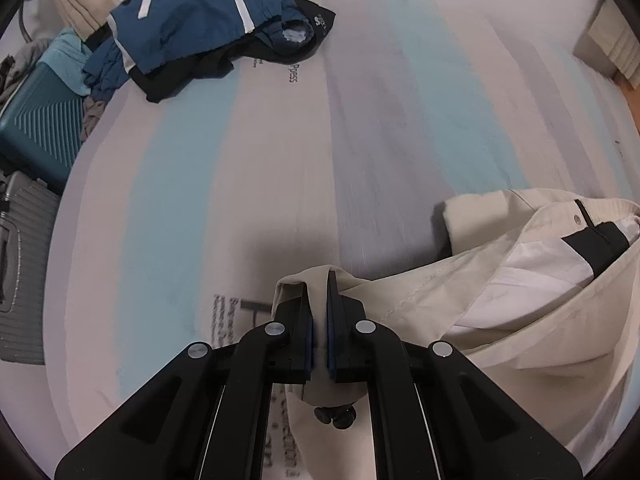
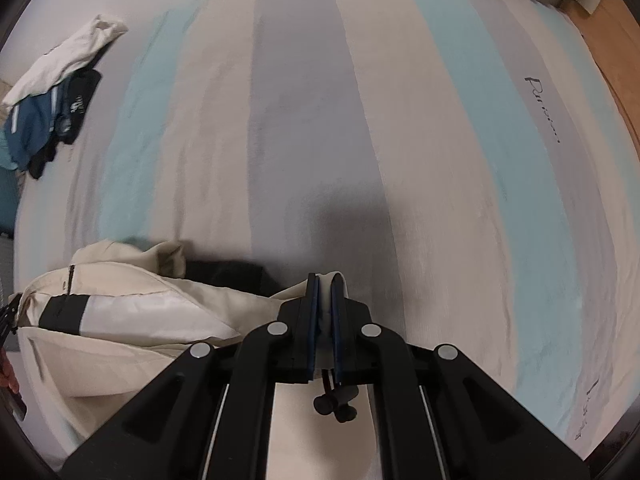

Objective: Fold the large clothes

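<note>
Both tongs, left [image 1: 320, 300] and right [image 2: 325, 300], pinch the cream jacket [image 1: 520, 320], which sags between them.

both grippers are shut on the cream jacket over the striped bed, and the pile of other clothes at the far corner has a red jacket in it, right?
Not quite: the jacket in the pile of other clothes is blue with white stripes, not red, as the left wrist view shows. The rest holds: the left gripper and right gripper are both shut on the cream jacket over the striped bed.
</note>
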Motion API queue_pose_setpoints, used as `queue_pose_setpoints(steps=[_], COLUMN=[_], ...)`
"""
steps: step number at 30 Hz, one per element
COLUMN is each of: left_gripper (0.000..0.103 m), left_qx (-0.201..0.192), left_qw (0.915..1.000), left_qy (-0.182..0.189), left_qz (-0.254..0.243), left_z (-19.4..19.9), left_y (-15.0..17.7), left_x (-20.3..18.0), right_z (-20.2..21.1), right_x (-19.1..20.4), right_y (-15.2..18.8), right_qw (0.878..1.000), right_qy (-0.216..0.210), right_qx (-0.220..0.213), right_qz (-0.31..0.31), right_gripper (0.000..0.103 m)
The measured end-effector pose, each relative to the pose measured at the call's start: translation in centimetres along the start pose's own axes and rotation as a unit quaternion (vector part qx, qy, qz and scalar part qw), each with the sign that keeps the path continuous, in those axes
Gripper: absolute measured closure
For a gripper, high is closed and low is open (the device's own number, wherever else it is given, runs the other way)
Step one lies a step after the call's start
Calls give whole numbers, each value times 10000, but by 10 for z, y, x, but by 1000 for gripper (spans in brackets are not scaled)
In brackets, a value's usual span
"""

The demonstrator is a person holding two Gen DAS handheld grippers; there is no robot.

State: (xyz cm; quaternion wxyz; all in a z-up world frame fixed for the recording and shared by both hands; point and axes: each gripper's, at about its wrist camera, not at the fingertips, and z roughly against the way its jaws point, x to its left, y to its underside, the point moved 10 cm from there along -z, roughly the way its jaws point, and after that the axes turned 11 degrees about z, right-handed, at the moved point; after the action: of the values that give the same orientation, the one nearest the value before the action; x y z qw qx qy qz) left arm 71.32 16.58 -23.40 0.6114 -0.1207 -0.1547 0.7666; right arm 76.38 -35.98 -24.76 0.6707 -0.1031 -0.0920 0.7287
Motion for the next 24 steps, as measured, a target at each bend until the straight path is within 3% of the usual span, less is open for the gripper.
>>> queue_pose_setpoints(steps=[5, 13, 24], left_gripper=[99, 98, 98], left_qx=[-18, 198, 302], left_qw=[10000, 9998, 9995], left_qy=[-37, -92, -34], left_qz=[9, -21, -91], left_z=[-28, -70, -96], left_y=[-12, -4, 3], left_x=[-5, -7, -12], right_z=[-30, -65, -102], right_x=[-3, 1, 7], right_y=[-8, -12, -13], right_qw=[9997, 9988, 9977], right_qy=[207, 425, 531], right_qx=[93, 231, 361], right_qz=[-41, 70, 202], right_gripper=[98, 98, 98])
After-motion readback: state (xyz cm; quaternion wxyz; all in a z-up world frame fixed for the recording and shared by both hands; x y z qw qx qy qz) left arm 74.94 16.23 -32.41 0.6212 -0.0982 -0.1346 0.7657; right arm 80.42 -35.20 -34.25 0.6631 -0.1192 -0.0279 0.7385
